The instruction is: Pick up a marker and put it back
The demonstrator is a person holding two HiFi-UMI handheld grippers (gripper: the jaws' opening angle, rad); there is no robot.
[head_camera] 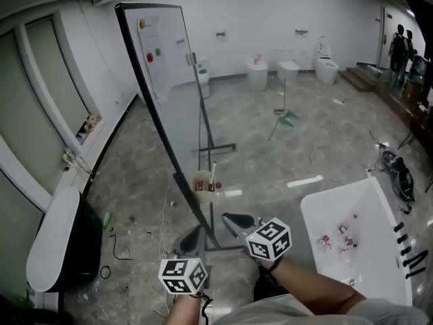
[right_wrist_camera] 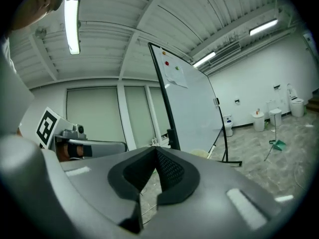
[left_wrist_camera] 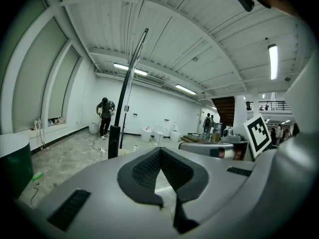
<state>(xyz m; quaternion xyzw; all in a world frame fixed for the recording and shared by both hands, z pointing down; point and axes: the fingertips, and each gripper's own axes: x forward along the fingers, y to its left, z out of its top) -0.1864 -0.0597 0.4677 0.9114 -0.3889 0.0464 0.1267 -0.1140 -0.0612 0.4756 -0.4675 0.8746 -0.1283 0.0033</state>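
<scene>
A tan cup (head_camera: 202, 183) hangs at the foot of the whiteboard (head_camera: 168, 73), and a white marker (head_camera: 214, 173) stands upright in it. Both grippers hover close together in front of the board's stand, below the cup. My left gripper (head_camera: 193, 237) is shut and holds nothing; its own view shows its jaws (left_wrist_camera: 159, 152) meeting at the tip. My right gripper (head_camera: 233, 220) is likewise shut and empty, pointing toward the cup. In the right gripper view the cup (right_wrist_camera: 202, 153) and marker (right_wrist_camera: 215, 147) show just past the closed jaws (right_wrist_camera: 155, 151).
The whiteboard's black stand (head_camera: 215, 147) spreads over the floor ahead. A white table (head_camera: 379, 276) with small items is at the right. A white-topped dark object (head_camera: 57, 242) stands at the left. Cables lie on the floor. Toilets (head_camera: 289, 68) line the far wall.
</scene>
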